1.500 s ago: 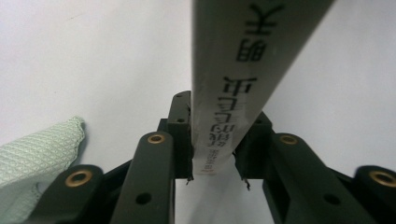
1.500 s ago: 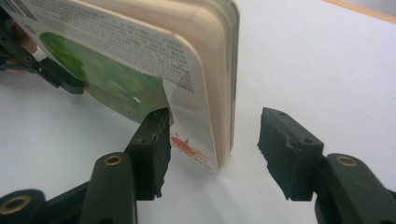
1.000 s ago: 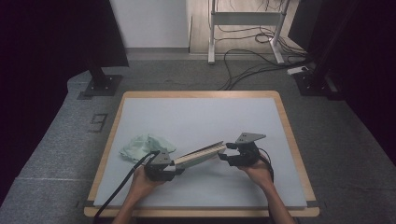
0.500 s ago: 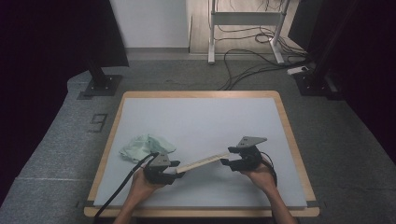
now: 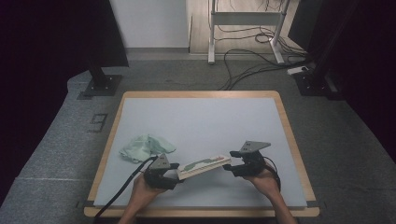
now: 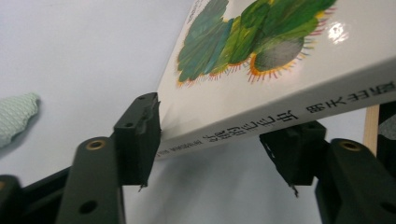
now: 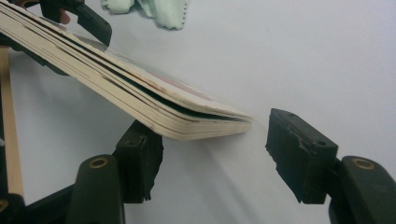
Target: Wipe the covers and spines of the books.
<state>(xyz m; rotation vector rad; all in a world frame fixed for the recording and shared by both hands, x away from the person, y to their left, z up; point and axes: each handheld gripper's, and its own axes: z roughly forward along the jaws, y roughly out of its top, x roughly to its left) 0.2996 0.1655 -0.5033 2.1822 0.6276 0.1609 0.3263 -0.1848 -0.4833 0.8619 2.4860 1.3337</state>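
Each gripper is black: the left gripper (image 5: 173,171) sits at the lower middle of the high view, and the right gripper (image 5: 232,165) is a bit to its right. Each has a grey three-cornered plate on top, and a black cable runs from the left one down to the bottom edge. Up close, the jaws are chunky black blocks with rough tips on black arms with round brass-coloured holes, and the person's forearms are bare.

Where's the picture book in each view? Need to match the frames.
High view: picture book low centre, between the two grippers.
Left gripper view: upper right, spine toward the jaws.
Right gripper view: upper left, page edges showing.
Shared landmark: green cloth.
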